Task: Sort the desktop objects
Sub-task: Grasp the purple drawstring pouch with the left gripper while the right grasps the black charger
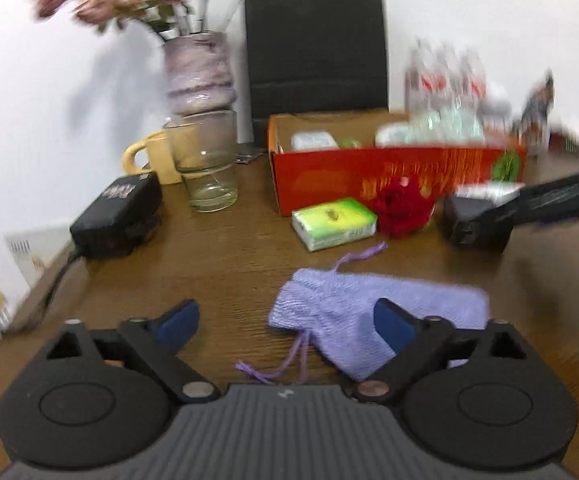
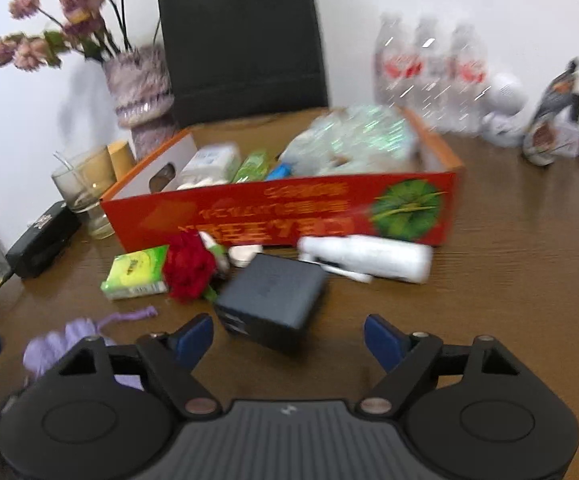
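Orange box (image 2: 281, 216), centre frame, partly filled; pouch (image 1: 369, 308), tissue pack (image 2: 137, 274), charger (image 2: 273, 296) remain outside. Left gripper (image 1: 289, 320) and right gripper (image 2: 289, 336) spread, empty.

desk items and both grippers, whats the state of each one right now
left gripper: open, empty
right gripper: open, empty
purple drawstring pouch: lying flat, cords loose
red cardboard box: open top, partly filled
glass cup: upright, empty
green tissue pack: lying flat outside the box
black charger block: on the desk, ungripped
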`<state>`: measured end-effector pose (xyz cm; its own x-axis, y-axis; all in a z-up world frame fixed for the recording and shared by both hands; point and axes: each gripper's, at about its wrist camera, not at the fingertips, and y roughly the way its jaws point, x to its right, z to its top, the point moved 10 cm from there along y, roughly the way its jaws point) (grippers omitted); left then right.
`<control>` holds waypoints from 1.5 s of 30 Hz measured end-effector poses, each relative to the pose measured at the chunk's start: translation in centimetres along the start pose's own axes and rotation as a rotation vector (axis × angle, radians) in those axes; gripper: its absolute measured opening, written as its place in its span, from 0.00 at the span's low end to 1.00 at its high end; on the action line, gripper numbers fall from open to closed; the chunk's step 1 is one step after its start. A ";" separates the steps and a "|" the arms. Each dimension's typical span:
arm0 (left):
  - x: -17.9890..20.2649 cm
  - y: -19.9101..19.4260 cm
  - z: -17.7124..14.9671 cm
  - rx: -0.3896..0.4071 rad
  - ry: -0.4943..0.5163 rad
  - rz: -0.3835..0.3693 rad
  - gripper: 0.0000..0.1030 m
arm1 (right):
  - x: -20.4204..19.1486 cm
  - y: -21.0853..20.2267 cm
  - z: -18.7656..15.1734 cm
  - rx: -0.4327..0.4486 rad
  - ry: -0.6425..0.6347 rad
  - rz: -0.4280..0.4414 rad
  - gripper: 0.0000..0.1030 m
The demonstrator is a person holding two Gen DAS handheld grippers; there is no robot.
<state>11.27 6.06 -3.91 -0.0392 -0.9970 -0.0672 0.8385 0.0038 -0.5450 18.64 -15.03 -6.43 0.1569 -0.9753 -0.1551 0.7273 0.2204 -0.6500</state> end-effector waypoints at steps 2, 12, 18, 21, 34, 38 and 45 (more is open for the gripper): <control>0.9 -0.3 -0.3 -0.027 -0.019 -0.004 0.98 | -0.8 2.0 0.4 -0.025 -0.002 -0.016 0.77; 5.5 1.7 0.2 0.006 0.187 -0.071 0.54 | 0.4 0.4 -1.6 -0.002 -0.103 0.014 0.57; 0.9 3.0 0.7 -0.064 0.268 -0.203 0.55 | 3.9 -3.7 -4.2 -0.029 -0.144 0.099 0.58; -1.8 2.2 2.3 -0.081 0.005 -0.137 1.00 | 4.9 -4.4 -4.5 -0.008 -0.109 0.076 0.58; 1.8 2.9 0.0 -0.088 -0.033 0.020 0.27 | 3.4 -4.3 -4.8 0.005 -0.125 0.061 0.58; 3.2 0.1 -1.6 -0.044 0.095 -0.041 0.15 | 3.0 -5.7 -6.0 -0.013 -0.160 0.065 0.58; 4.2 -2.7 -1.9 -0.016 0.112 -0.068 0.85 | 2.2 -9.3 -5.8 0.032 -0.157 0.098 0.63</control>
<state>7.78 2.03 -4.30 -0.1565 -0.9801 -0.1224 0.8231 -0.0609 -0.5647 8.34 -19.20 -5.09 0.3285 -0.9395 -0.0974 0.7236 0.3166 -0.6133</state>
